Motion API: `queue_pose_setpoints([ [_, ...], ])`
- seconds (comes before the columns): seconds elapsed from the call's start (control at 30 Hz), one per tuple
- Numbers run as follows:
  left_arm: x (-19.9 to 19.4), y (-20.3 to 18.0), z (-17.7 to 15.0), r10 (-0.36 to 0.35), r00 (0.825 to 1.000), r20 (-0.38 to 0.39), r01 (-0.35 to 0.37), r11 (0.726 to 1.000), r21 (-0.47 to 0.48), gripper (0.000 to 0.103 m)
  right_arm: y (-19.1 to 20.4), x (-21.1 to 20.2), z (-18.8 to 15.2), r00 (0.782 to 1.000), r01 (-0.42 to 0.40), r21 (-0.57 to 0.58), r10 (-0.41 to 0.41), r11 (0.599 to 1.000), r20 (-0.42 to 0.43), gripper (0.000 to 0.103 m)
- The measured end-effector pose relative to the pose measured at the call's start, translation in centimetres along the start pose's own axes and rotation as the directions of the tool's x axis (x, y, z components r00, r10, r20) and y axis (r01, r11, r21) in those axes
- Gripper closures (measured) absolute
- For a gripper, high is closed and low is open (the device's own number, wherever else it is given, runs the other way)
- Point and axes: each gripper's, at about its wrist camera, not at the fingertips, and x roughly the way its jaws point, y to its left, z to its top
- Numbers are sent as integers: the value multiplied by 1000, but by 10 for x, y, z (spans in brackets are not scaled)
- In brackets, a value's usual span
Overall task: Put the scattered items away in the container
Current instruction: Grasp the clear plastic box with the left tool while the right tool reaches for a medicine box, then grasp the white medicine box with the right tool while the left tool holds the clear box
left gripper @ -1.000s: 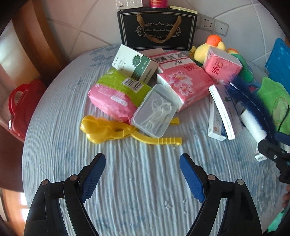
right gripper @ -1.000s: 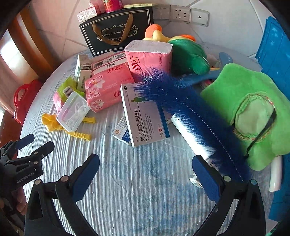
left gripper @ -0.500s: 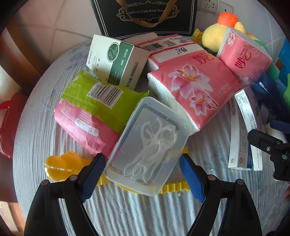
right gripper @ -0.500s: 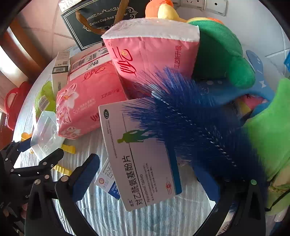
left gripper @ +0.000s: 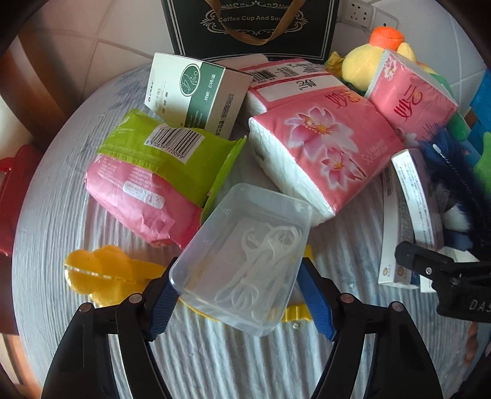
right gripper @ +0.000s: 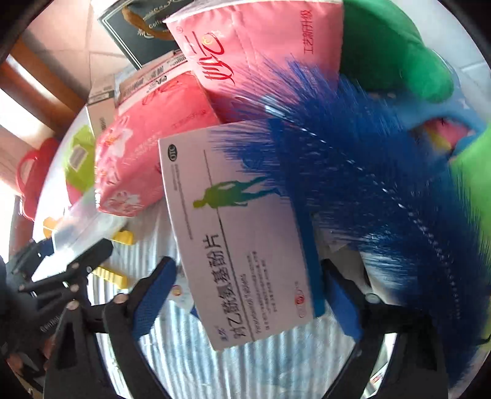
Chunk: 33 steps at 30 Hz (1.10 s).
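- Our left gripper [left gripper: 237,296] pointed steeply down at the table [left gripper: 55,214], its jaws closing around the clear plastic box [left gripper: 245,254] of white floss picks; the blue pads sat right at the box's two long sides, and we judged them touching.
- That box lay tilted atop the yellow plastic tongs [left gripper: 101,273], with the green-and-pink wipes pack [left gripper: 153,175] at its 10 o'clock and the flowered pink tissue pack [left gripper: 322,153] at its 1 o'clock.
- Our right gripper [right gripper: 245,294] had its jaws closing on the white medicine box [right gripper: 239,239]; the pads stood close at either edge, though blur kept us from confirming contact on the right side.
- The blue bristle brush [right gripper: 353,172] lay across the medicine box's 2 o'clock corner.
- The black gift bag [left gripper: 251,27] stood at 12 o'clock behind the pile.
- A green-and-white carton [left gripper: 196,92] leaned at 11 o'clock of the tissue pack.
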Motion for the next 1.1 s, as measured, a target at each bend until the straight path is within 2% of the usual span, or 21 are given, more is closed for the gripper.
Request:
queue_pose_setpoints([
  [0.03,-5,-2,-3,-6,1000,5,6,1000,0,31,4,-3,-3,1000,4,-5,-4,1000,6,27],
  [0.1,-12,-7,-8,-8,1000,18,8,1000,11,31,13,-5,-10,999,47,-40,-47,998,4,27],
  [0.37,-29,-21,-17,-30,999,41,29,999,17,31,30,-15,-43,997,80,-87,-80,993,-2,27],
  [0.57,-46,-21,-23,-25,997,71,23,999,22,31,43,-36,-55,994,102,-100,-97,990,52,27],
  [0.73,-77,-16,-31,-14,992,126,13,1000,10,31,59,-64,-69,989,110,-109,-98,988,114,29],
  [0.8,-91,-14,-35,-6,989,151,5,1000,6,31,58,-76,-70,986,110,-113,-94,987,137,48],
  [0.83,-98,-13,-38,-2,987,164,1,1000,3,31,48,-83,-66,985,108,-113,-91,988,146,65],
  [0.9,-113,-12,-45,2,983,186,-1,1000,-2,31,39,-98,-63,984,109,-116,-91,987,152,67],
  [1.1,-134,-14,-74,6,981,194,-4,1000,-10,31,31,-120,-99,987,101,-102,-87,990,137,67],
])
